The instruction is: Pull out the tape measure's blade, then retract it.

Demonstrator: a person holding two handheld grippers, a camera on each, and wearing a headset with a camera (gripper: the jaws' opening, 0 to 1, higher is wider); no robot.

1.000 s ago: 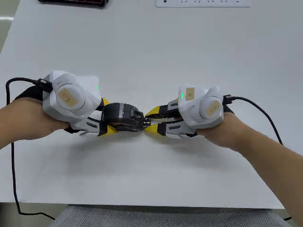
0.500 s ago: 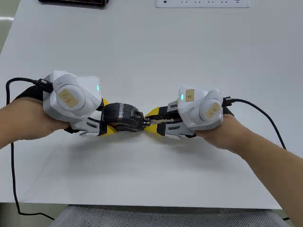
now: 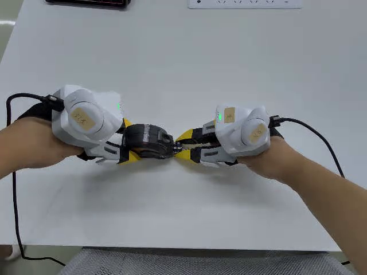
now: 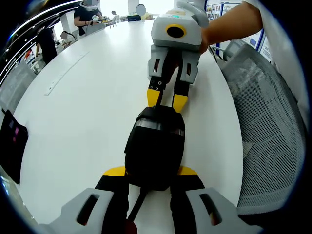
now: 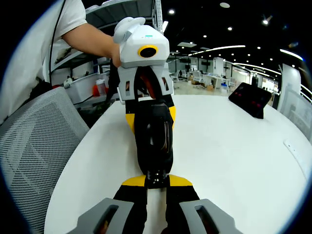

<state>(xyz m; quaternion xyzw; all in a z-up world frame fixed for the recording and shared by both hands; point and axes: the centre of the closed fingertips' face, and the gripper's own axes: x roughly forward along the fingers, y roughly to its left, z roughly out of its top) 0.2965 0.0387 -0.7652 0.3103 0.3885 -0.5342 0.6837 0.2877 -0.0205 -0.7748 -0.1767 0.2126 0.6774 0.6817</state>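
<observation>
Nothing material has moved since the earlier frames. Left gripper (image 3: 131, 142) is clamped on the tape measure (image 3: 148, 141), which lies on the table (image 3: 229, 69) between both tools. Right gripper (image 3: 184, 146) is closed on the blade tip (image 5: 156, 179), with the blade barely out. Risk: the small tip could slip from the jaws and snap back. Open table lies rightward; the near edge is close.

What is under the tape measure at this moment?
The white table lies below the tape measure, which the left gripper clamps by its sides. Its underside is covered, so whether it rests on the table cannot be told.
</observation>
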